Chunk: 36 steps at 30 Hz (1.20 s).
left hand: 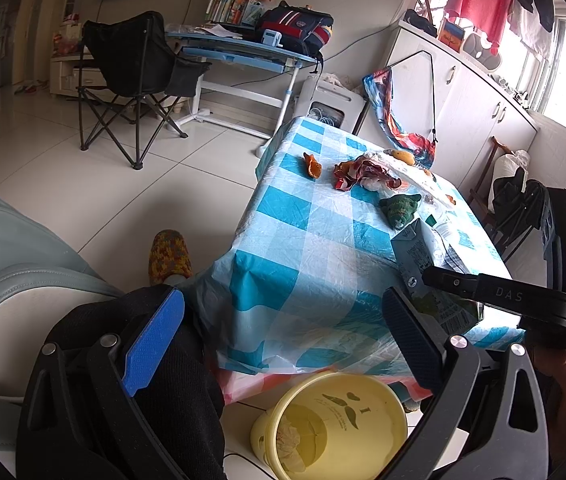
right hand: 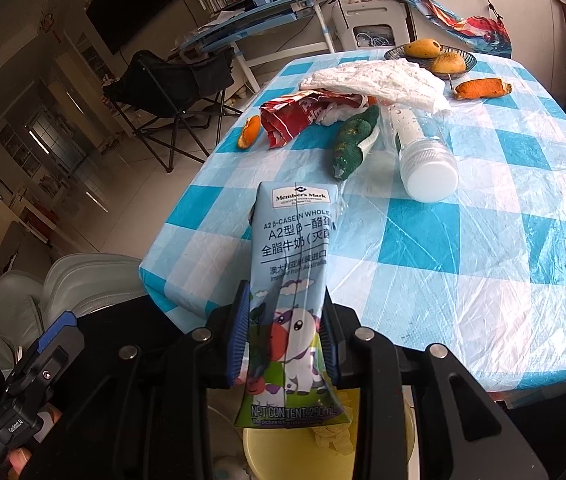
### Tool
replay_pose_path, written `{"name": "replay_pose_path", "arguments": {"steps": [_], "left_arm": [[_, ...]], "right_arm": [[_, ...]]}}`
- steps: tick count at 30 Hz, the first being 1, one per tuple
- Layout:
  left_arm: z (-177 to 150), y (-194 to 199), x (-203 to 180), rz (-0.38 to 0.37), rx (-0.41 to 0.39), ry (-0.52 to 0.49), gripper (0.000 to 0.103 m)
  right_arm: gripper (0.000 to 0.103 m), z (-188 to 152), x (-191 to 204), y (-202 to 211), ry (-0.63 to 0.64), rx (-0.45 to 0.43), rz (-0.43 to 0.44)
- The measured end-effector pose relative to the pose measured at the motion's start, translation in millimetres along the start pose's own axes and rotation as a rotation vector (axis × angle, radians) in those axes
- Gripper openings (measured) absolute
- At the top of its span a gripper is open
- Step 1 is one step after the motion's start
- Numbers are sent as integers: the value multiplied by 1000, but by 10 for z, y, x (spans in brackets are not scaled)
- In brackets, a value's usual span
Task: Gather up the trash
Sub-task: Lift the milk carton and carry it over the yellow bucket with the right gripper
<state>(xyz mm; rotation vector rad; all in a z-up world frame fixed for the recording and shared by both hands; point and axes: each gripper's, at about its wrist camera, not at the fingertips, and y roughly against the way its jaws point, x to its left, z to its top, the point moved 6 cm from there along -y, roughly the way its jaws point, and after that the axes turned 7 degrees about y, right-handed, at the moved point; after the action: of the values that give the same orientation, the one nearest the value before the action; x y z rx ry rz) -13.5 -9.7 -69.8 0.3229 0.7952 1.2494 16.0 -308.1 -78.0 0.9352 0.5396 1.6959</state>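
My right gripper (right hand: pixel 285 344) is shut on a blue milk carton (right hand: pixel 293 280) and holds it over the near table edge, above a yellow bin (right hand: pixel 267 452). The carton also shows in the left wrist view (left hand: pixel 423 264), with the bin (left hand: pixel 335 428) on the floor below. My left gripper (left hand: pixel 283 344) is open and empty above the bin. On the checked table (right hand: pixel 483 240) lie a red wrapper (right hand: pixel 295 118), orange peel (right hand: pixel 249 132), another peel (right hand: pixel 483 88), a white plastic bottle (right hand: pixel 423 156), a green knitted piece (right hand: pixel 353 144) and crumpled white paper (right hand: pixel 375 78).
A bowl of mangoes (right hand: pixel 431 54) stands at the table's far end. A folding chair (left hand: pixel 131 80) and a desk (left hand: pixel 243 52) stand beyond on the tiled floor. A grey sofa (left hand: pixel 3 260) is at my left. A slippered foot (left hand: pixel 169 256) is by the table.
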Motion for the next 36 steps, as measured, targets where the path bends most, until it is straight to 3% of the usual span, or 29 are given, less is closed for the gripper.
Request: {"name": "replay_pose_path", "arguments": {"steps": [11, 18, 24, 30, 36], "left_arm": [[39, -12, 58, 3, 1, 28, 96], [395, -243, 79, 50, -7, 35, 96], [955, -753, -279, 72, -22, -49, 96], [1322, -1664, -509, 136, 75, -75, 96], [1457, -2439, -718, 224, 170, -193, 96]], "right_arm": [[32, -39, -38, 26, -31, -13, 36], [32, -107, -135, 72, -83, -59, 113], [32, -108, -186, 78, -109, -75, 170], [32, -94, -221, 68, -136, -72, 220], [33, -41, -125, 23, -7, -38, 107]]}}
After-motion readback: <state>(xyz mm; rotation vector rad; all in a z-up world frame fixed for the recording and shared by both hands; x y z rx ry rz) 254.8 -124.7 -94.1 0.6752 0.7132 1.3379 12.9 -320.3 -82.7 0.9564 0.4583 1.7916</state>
